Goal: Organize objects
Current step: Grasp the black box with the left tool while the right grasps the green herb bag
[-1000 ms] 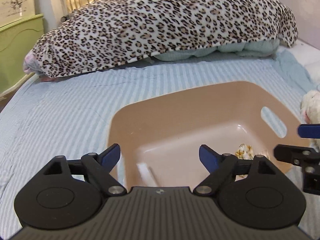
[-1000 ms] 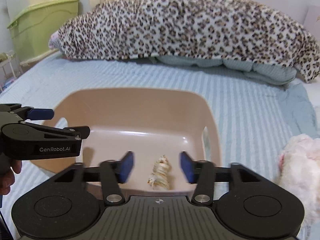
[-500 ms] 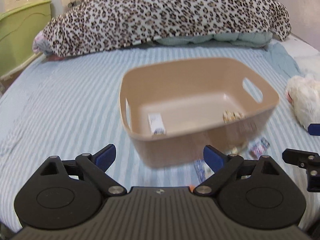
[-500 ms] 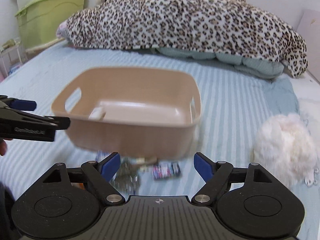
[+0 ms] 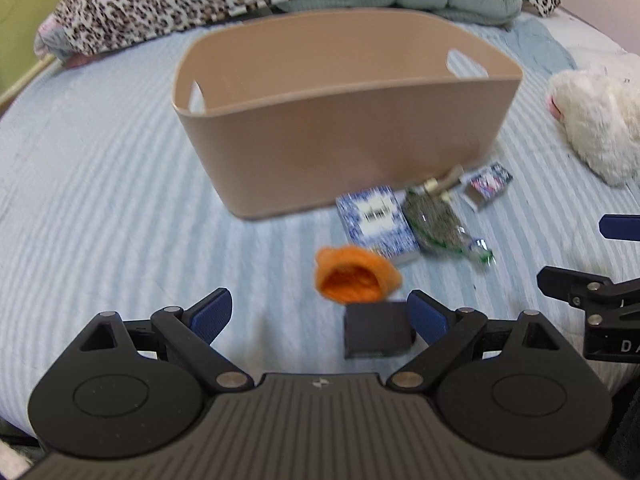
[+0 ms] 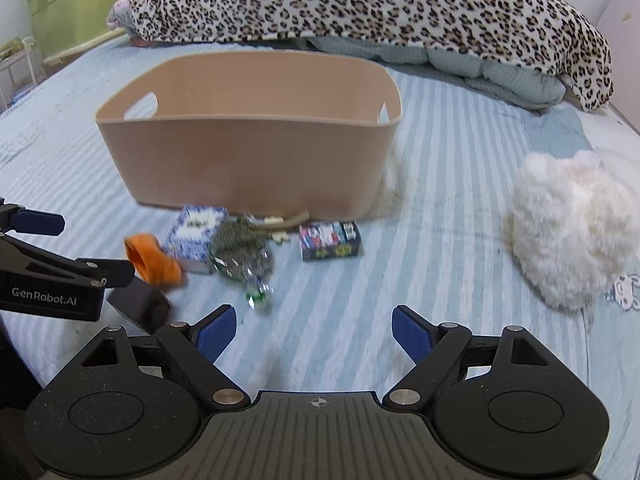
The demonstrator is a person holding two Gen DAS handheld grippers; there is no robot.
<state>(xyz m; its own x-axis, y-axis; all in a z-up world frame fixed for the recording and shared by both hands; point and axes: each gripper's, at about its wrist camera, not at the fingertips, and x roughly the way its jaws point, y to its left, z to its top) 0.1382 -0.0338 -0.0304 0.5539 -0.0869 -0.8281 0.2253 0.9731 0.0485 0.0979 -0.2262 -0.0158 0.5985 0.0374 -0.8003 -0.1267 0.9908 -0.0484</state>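
Both claws hang low over the near part of the bed point(image 6: 460, 208), which is covered in a pale blue striped sheet. The left claw point(image 5: 318, 316) has its blue-padded fingers spread apart with nothing between them; the right claw point(image 6: 314, 334) is likewise spread wide and holds nothing. In the right wrist view the left claw point(image 6: 38, 240) enters from the left edge.

Nearest the left claw lies a small black box point(image 5: 378, 334), just beside its right finger. Touching the far side of that box is an orange cloth piece point(image 5: 354, 278), open end facing the camera. Just beyond it a blue-and-white patterned box point(image 5: 376, 226) lies flat, and against its right side a crumpled clear wrapper with dark speckles point(image 5: 438, 226). A small stick-like item point(image 6: 280, 224) lies between the wrapper and the bin; what it is cannot be told. A little to the right lies a small colourful printed pack point(image 6: 330, 240).

Behind this cluster stands the tan plastic bin point(image 6: 248, 160), upright, with cut-out handles in its two end walls; its inside is hidden from this low angle. Near the right edge of the bed, well apart from the bin, lies a white fluffy plush point(image 6: 572, 220). Along the far side of the bed stretches a leopard-print blanket point(image 6: 360, 0) over a pale green quilt point(image 6: 492, 68). A green storage box point(image 6: 84, 12) stands past the far left corner.
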